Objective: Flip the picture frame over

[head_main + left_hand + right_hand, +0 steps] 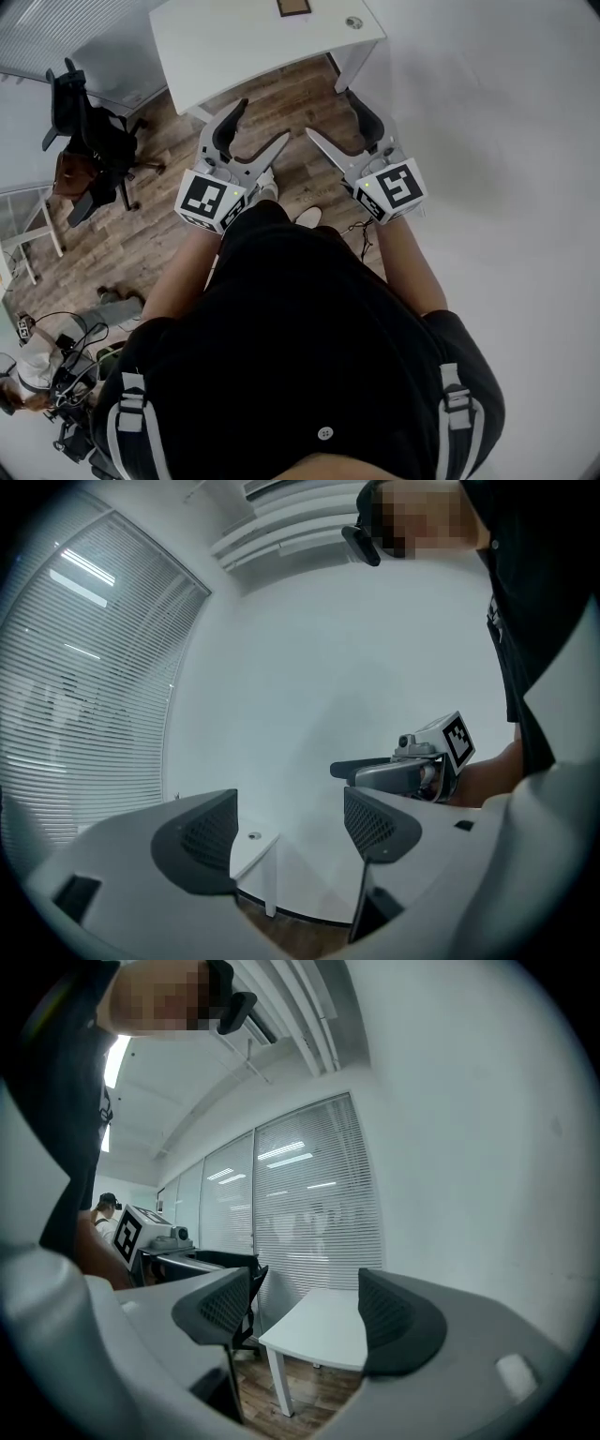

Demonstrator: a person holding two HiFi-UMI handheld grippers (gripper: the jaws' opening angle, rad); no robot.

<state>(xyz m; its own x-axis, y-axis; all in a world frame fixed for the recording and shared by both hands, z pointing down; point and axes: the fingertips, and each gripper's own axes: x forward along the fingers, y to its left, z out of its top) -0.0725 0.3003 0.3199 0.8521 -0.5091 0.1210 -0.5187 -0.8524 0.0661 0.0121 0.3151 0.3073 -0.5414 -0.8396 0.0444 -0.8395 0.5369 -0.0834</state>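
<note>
Standing wide apart and empty in the head view, the left tool (261,124) and right tool (330,114) hang over a wood-plank floor (141,234), short of the white desk (234,47). The brown rectangular frame (293,7) lies flat there, well apart from both. The picture's edge cuts it off, so its long axis is unclear. In the left gripper view, dark meshed pads (202,841) flank the desk's corner, touching nothing. The right gripper view shows the same.
</note>
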